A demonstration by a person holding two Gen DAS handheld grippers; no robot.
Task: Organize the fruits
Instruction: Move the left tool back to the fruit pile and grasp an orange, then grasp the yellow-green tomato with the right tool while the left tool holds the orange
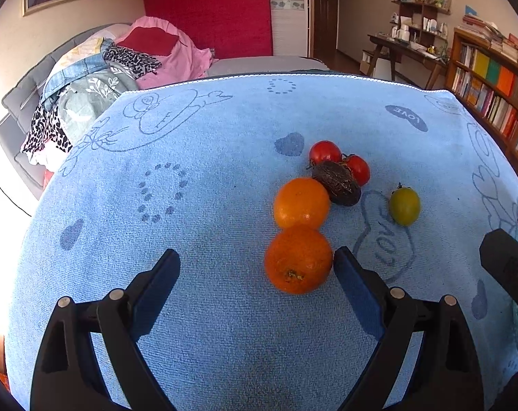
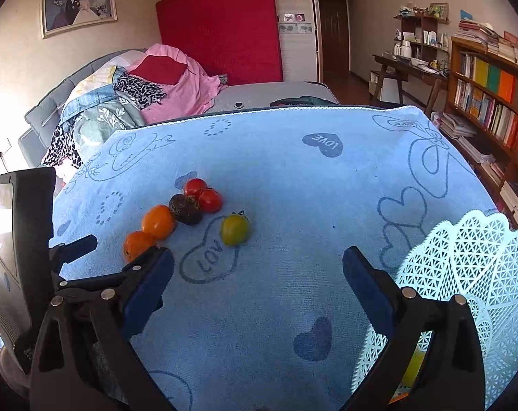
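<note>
Six small fruits cluster on a blue towel point(image 1: 207, 205). In the left wrist view, the left gripper point(image 1: 257, 263) is spread wide and empty, its right finger touching the nearest orange point(image 1: 298, 260) at about one o'clock. The orange looks firm, round and liable to roll; gripping across its middle seems safest. The right gripper point(image 2: 259, 263), also wide and empty, hovers beside a white lattice basket point(image 2: 464, 274). Towel hearts read "LOVE".

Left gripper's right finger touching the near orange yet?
Cannot tell. In the left wrist view the open left gripper has one finger's tip at the edge of the near orange, with no visible gap, but contact isn't plain.
</note>
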